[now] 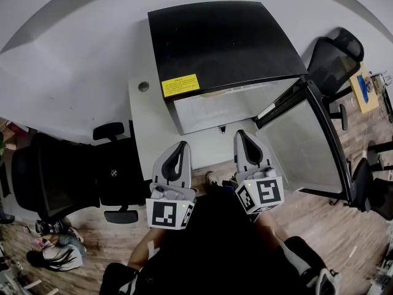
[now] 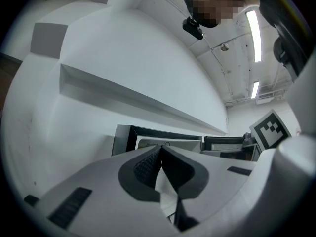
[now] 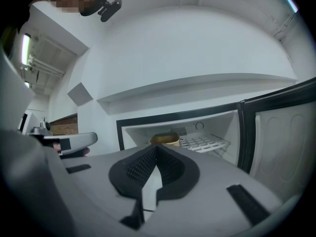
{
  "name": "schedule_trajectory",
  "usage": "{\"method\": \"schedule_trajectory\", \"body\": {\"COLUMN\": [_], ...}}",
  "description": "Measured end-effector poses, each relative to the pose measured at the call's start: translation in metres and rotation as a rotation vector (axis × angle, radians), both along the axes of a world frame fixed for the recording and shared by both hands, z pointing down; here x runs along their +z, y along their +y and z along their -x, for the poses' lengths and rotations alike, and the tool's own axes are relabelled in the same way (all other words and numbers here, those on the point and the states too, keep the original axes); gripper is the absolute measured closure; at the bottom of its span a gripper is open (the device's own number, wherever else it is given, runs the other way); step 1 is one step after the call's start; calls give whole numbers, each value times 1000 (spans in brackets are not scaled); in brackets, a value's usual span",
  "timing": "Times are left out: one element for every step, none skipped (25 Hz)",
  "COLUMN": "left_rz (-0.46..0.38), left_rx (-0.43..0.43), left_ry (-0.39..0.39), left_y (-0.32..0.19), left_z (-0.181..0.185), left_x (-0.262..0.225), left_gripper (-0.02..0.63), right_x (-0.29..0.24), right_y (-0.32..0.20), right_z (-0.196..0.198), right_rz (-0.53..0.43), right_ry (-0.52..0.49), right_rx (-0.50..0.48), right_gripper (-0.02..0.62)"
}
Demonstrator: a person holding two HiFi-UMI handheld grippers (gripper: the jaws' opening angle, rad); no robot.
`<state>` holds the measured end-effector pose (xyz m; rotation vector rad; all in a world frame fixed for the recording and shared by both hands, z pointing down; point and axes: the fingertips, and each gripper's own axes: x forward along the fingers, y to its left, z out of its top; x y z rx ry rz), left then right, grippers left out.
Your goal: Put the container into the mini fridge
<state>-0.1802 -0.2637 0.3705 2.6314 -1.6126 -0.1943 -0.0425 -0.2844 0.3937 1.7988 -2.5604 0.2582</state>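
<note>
Placement looks done: tan round container (image 3: 165, 140) mid-frame inside black mini fridge (image 1: 215, 42); left gripper (image 2: 160, 150), right gripper (image 3: 157, 147) pinched empty; open door (image 1: 301, 146) probably needs shutting.

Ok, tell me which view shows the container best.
The right gripper view: it looks into the open mini fridge, where the container sits left of the wire rack. In the head view the fridge's black top hides it. The left gripper view shows only the fridge's front.

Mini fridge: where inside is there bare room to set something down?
The wire shelf is bare between the container and the right wall of the mini fridge. The container crowds the interior's left. Outside, the white table is bare left of it.
</note>
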Motion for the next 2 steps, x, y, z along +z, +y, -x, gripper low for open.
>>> {"method": "schedule_trajectory", "body": {"left_rz": [2, 4], "left_rx": [0, -1], "left_ry": [-1, -1], "left_y": [0, 0], "left_z": [0, 0], "left_x": [0, 1], "left_gripper": [597, 597], "right_x": [0, 0], "right_y": [0, 0], "right_z": [0, 0], "right_rz": [1, 1], "right_ry": [0, 0], "right_rx": [-1, -1], "right_gripper": [583, 583]}}
